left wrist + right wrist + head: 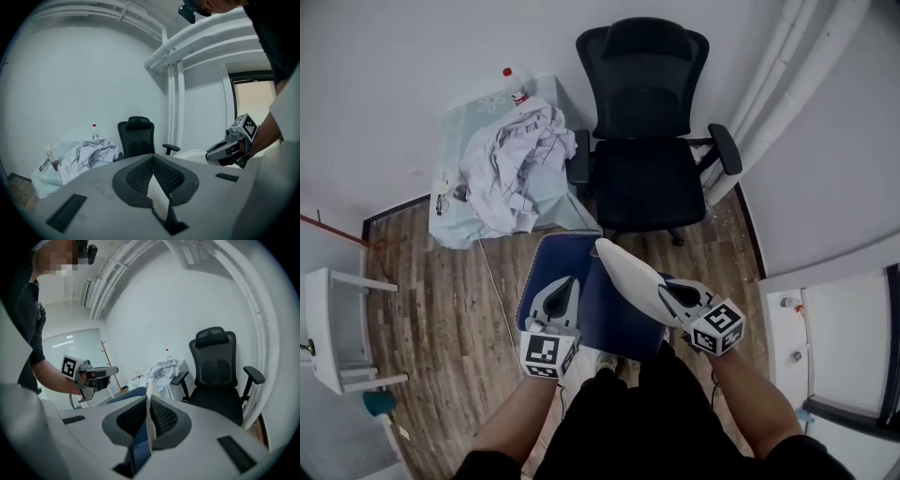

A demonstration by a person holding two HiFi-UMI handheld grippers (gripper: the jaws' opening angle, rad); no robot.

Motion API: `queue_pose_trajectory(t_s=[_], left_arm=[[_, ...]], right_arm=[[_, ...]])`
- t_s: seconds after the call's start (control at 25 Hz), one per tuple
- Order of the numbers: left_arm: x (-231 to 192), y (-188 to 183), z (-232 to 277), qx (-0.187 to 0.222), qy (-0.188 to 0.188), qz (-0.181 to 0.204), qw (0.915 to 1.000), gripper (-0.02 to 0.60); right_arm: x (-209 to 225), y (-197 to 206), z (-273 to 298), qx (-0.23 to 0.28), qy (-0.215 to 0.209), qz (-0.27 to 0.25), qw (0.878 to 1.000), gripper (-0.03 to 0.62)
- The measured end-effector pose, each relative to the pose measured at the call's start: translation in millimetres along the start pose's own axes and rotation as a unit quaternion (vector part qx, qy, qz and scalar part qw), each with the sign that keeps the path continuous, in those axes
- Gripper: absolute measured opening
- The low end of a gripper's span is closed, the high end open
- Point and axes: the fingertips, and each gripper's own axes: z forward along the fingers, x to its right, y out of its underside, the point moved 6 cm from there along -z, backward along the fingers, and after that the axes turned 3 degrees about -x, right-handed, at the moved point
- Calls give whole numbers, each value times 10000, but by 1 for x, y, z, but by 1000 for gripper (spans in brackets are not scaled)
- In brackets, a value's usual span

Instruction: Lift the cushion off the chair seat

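Holding the cushion [623, 319] up before us, we are pinching its edges in the left gripper [563, 284] and the right gripper [664, 289], both pairs of jaws nearly shut on fabric. It is hanging over the floor [450, 309], apart from the chair [643, 75], whose seat beyond is sitting bare. We are judging the lift done; nothing obvious remains.

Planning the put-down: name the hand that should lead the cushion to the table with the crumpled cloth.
Left, probably: the left tongs grip the cushion on the side nearer that table; the right tongs grip its far side.
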Motion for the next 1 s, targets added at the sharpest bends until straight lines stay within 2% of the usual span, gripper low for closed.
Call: queue_pose_trajectory(t_s=[0.4,0.64,1.0], left_arm=[[2,-42,-8,420,-49,57,9991,5],[-3,-61,-18,505,-125,48,9986,5],[-24,-82,-40,655,-448,-3,9968,5]], right_arm=[[-5,-39,-35,273,-18,-250,9993,31],[-13,-62,-47,479,-191,-294,9982,32],[-24,-106,-66,911,-393,-440,9941,31]])
